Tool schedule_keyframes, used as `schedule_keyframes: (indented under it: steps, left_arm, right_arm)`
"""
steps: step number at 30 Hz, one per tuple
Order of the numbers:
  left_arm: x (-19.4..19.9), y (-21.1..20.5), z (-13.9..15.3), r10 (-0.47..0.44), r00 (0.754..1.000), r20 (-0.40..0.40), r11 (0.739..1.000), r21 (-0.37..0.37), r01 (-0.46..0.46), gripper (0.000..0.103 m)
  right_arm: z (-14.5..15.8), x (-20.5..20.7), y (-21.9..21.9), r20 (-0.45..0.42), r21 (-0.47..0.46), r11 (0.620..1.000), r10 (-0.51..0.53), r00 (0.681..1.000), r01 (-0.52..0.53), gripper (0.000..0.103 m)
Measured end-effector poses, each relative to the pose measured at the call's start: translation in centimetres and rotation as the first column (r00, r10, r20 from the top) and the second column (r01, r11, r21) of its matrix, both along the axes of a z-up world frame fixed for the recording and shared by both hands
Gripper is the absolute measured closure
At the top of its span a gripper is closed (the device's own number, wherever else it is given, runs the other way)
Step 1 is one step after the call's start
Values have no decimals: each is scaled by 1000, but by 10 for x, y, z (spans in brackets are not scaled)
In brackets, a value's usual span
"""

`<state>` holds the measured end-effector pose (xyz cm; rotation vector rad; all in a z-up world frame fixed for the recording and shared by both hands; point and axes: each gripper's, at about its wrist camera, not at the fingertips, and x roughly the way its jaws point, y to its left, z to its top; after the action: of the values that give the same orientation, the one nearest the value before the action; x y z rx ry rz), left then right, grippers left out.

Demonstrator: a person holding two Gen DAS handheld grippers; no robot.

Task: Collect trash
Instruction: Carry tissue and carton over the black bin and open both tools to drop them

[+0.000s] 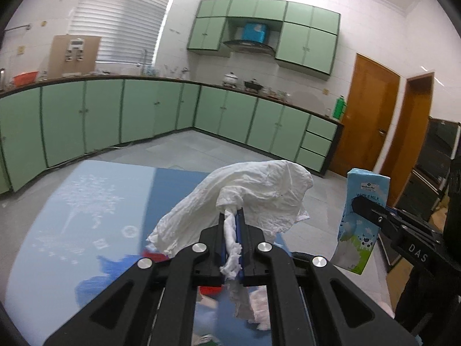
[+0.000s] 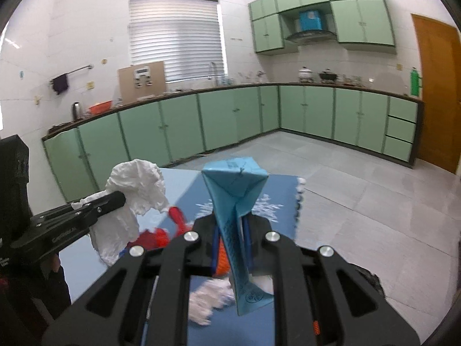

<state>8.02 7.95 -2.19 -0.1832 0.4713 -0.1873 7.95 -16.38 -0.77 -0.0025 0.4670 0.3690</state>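
Note:
My left gripper [image 1: 232, 216] is shut on a crumpled white paper towel [image 1: 253, 193] and holds it up above a blue table [image 1: 86, 201]. The towel also shows at the left of the right wrist view [image 2: 135, 190]. My right gripper [image 2: 232, 222] is shut on a squashed light blue milk carton [image 2: 236, 190], held up in the air. The carton reads "whole milk" in the left wrist view [image 1: 360, 219], to the right of the towel. More white paper [image 2: 210, 300] and a red wrapper [image 2: 161, 236] lie on the table below.
Green cabinets [image 1: 144, 115] with a cluttered counter run along the far walls. Brown doors [image 1: 368, 115] stand at the right. A grey tiled floor [image 2: 345, 196] lies beyond the table's far edge. A dark rack [image 1: 432, 158] stands at the right.

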Motion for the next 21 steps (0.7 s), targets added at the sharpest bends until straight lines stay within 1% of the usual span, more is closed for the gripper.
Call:
schedule_keyframes:
  steps: [5, 11, 16, 21]
  left_arm:
    - [17, -42, -5, -87, 996, -7, 996, 4, 87, 97]
    - [39, -92, -14, -187, 982, -23, 982, -5, 187, 97]
    - [61, -139, -28, -271, 961, -51, 963, -8, 271, 97]
    - [80, -178, -45, -336, 937, -92, 942, -27, 335, 97]
  right_arm:
    - [-9, 3, -38, -16, -19, 996, -85, 996, 85, 91]
    - [-27, 8, -86, -46, -48, 981, -188, 981, 185, 91]
    - [-47, 8, -125, -73, -64, 964, -262, 962, 258, 91]
    - [-67, 10, -155, -104, -50, 947, -322, 941, 318, 91]
